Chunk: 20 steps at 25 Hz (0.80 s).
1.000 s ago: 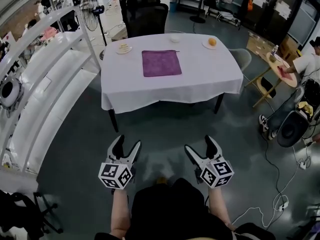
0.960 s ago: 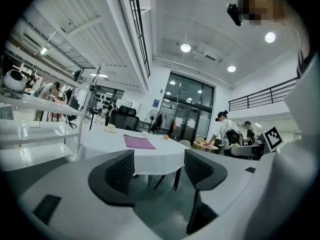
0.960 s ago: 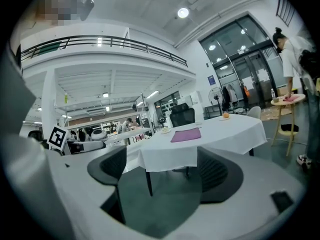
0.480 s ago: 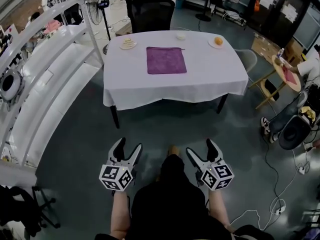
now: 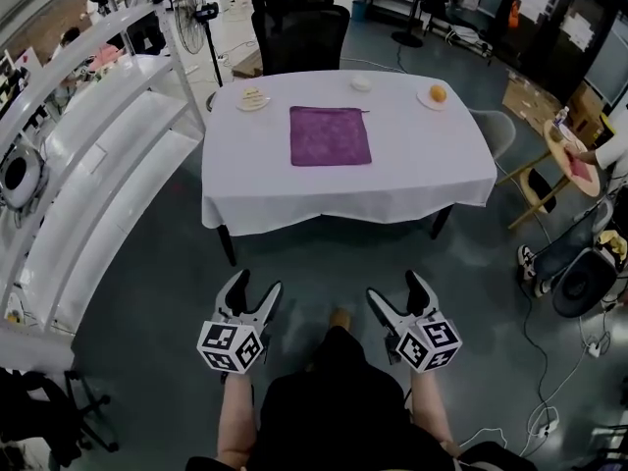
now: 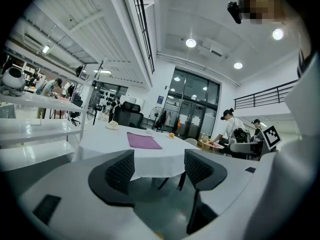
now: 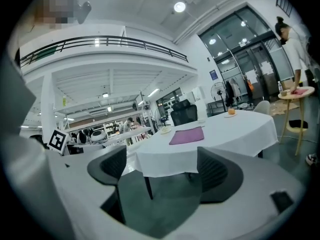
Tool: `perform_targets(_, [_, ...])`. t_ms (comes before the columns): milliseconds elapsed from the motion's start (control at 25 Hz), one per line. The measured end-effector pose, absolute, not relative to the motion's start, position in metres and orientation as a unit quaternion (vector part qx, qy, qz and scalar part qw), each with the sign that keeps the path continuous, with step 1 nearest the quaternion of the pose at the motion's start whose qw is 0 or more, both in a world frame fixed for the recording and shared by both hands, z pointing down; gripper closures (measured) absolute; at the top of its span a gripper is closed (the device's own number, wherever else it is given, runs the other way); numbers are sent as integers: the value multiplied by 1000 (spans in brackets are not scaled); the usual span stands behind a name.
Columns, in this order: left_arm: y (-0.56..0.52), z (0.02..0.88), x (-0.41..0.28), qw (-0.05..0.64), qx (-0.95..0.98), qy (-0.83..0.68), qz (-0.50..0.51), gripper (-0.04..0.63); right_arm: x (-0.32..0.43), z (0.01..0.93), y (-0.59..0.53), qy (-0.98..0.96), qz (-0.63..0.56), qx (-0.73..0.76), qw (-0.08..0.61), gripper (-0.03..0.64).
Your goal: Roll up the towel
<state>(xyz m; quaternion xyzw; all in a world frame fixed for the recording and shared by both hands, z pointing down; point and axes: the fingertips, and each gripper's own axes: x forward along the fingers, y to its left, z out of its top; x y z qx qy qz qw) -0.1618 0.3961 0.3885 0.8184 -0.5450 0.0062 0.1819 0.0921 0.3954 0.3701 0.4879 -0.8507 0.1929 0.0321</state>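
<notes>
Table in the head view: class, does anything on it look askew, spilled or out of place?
Nothing stands out. The purple towel lies flat, square with the white-clothed table. The left plate, the small white dish and the plate with the orange sit along the far edge, nothing spilled.

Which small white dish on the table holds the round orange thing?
The white plate at the far right corner, right of the purple towel; the left plate and middle dish show no orange.

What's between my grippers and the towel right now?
From the left gripper and right gripper, the head view shows only bare floor, then a bare strip of tablecloth before the towel. Both grippers are open, empty.
</notes>
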Motion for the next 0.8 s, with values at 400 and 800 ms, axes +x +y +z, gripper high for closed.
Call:
perform_targets(400, [297, 378, -147, 172, 810, -561, -1, 275, 108, 366, 292, -861, 185, 472, 40, 169])
perform_targets(800, [227, 378, -141, 171, 793, -584, -6, 275, 114, 362, 205, -875, 178, 448, 41, 169])
